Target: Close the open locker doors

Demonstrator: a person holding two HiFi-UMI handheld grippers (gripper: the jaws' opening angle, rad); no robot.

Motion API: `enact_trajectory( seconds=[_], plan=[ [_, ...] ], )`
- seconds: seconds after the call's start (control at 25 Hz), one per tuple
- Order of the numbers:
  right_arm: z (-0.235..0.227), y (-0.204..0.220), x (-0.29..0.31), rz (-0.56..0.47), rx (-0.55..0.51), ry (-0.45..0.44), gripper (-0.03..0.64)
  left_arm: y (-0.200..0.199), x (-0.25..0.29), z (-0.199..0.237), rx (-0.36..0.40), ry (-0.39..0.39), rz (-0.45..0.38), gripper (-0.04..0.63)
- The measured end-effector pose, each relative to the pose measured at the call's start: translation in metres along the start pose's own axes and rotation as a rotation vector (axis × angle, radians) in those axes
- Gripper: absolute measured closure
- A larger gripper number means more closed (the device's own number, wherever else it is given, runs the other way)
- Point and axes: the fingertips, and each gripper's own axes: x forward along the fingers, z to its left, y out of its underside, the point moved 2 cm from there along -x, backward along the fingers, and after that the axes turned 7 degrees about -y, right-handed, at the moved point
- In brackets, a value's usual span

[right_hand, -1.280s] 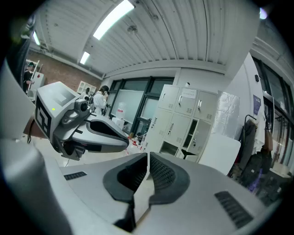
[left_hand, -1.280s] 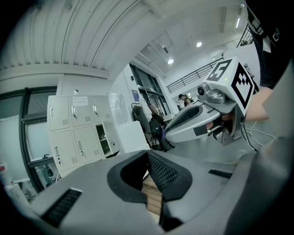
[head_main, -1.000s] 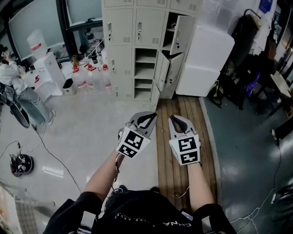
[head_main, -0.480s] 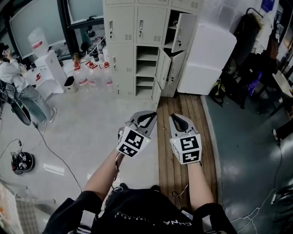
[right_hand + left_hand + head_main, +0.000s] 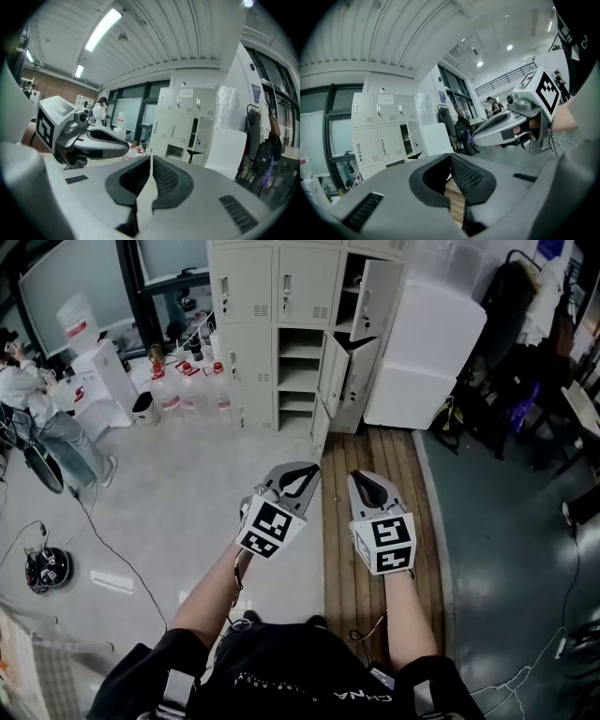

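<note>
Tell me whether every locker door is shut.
No: in the head view the upper right locker door and the locker door below it stand swung open.

Missing the top of the lockers [image 5: 253, 296], cropped at the head view's upper edge. Can't see into the right-hand compartments behind the open doors [image 5: 375, 301]. Can't read the bottles [image 5: 192, 395] on the floor, too small. Only catching part of the person [image 5: 33, 418] at the left edge.
</note>
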Motion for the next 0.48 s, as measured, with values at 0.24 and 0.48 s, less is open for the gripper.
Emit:
enact_trajectory(
  seconds=[0.24, 0.48],
  plan=[
    [-0.023, 0.015, -0.013, 0.003, 0.024, -0.021, 0.574, -0.005, 0.017, -0.019, -0.007, 0.002, 0.003, 0.575],
    [-0.049, 0.032, -0.024, -0.003, 0.038, -0.047, 0.574, -0.006, 0.034, -0.039, -0.026, -0.040, 0.018, 0.575]
  ],
)
